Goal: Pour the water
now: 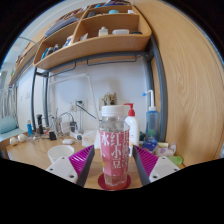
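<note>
Gripper view: we're looking straight along the tongs [113, 163], and a clear bottle [113, 140] with pink lettering and a pale cap stands dead centre in the lower middle of the frame, right between the two pink pads. It sits on a red coaster [113, 182] on the wooden surface [35, 152]. The tongs look apart, fingers flanking the bottle; we can't tell whether the pads actually touch its sides, so we read it as standing on its own base.

What could bite us here? The bottle is tall and narrow, so a pinch that lands off-centre could tip it off the coaster. A smooth wall may slip under a light squeeze once tilted for pouring. Just behind, right of centre, stands a white spray bottle [132, 128], with a blue one [152, 118] further right, so a wide swing could knock them. We can't pick out a receiving cup, and the cap looks on: tilt too soon and nothing pours.
</note>
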